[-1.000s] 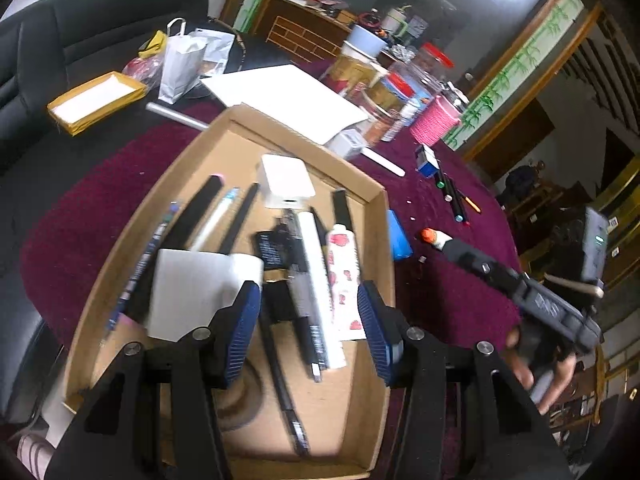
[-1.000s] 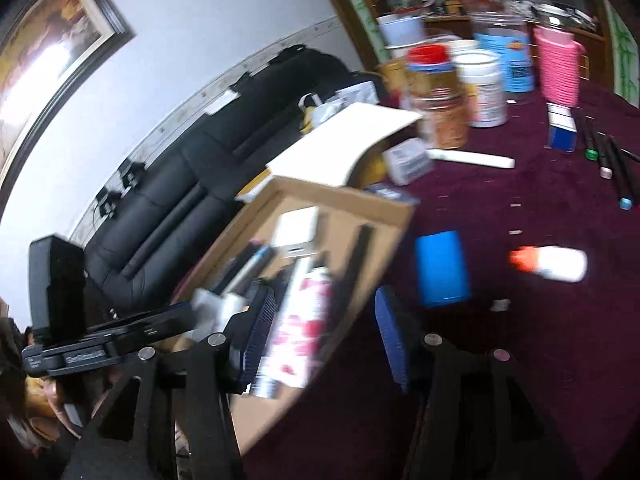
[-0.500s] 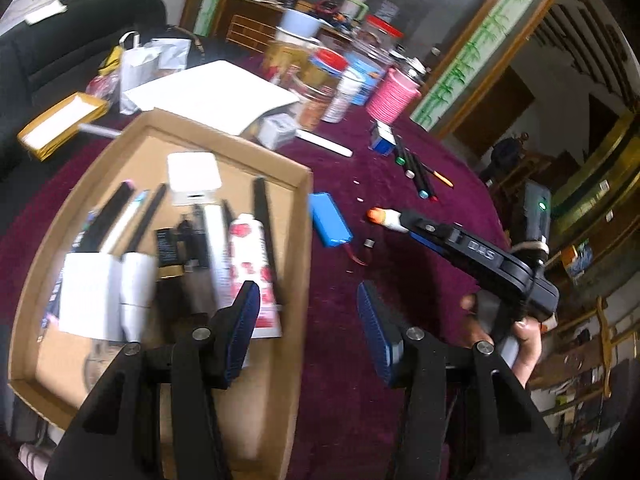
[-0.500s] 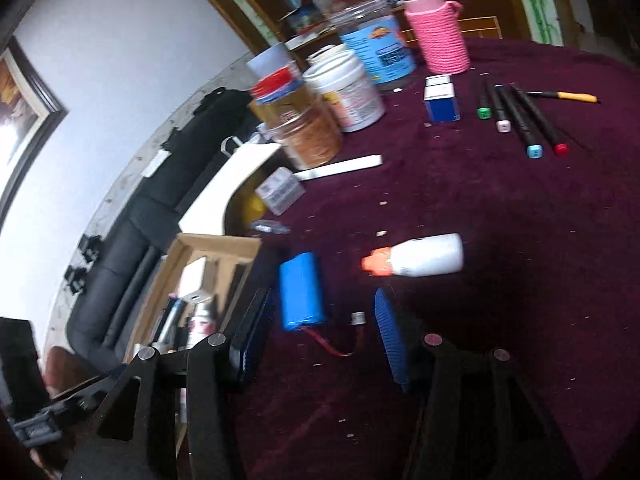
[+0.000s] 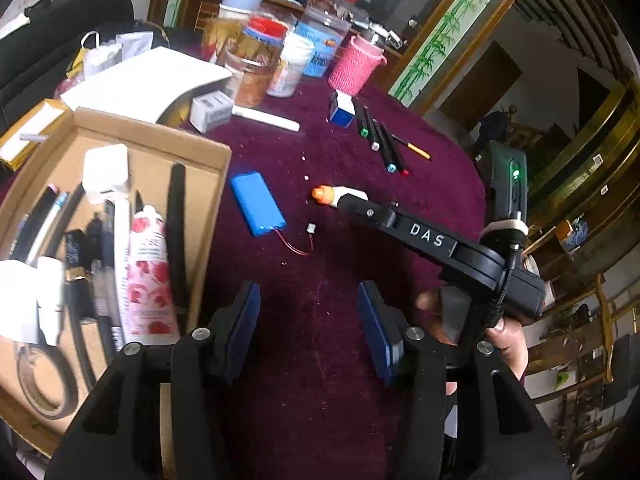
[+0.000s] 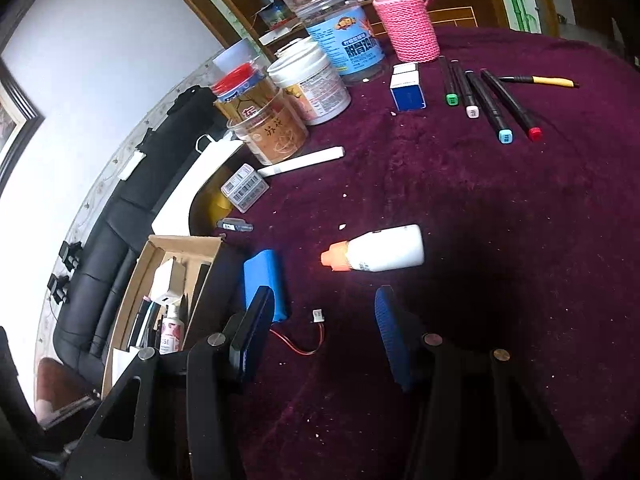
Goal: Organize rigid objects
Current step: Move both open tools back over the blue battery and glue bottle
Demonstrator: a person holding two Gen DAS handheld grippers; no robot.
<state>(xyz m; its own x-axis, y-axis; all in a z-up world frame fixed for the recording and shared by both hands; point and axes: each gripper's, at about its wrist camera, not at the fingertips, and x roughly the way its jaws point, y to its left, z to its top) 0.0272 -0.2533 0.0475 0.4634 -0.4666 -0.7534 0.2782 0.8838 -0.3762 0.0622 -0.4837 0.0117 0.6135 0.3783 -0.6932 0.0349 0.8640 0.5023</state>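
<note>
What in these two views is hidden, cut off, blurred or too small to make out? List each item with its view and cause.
- Bottle: left view, body hidden by the right gripper.
- Battery: right view, near end behind a finger.
- Box contents: left view, motion-blurred.
- Jar label: right view, print too small.
- Left gripper: absent from the right view.

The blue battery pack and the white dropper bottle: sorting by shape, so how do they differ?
The blue battery pack is flat and rectangular; the white dropper bottle is round with an orange cap. The pack trails a red wire with a connector; the bottle has none. The pack lies nearer the cardboard tray. Both lie loose on the maroon cloth.
</note>
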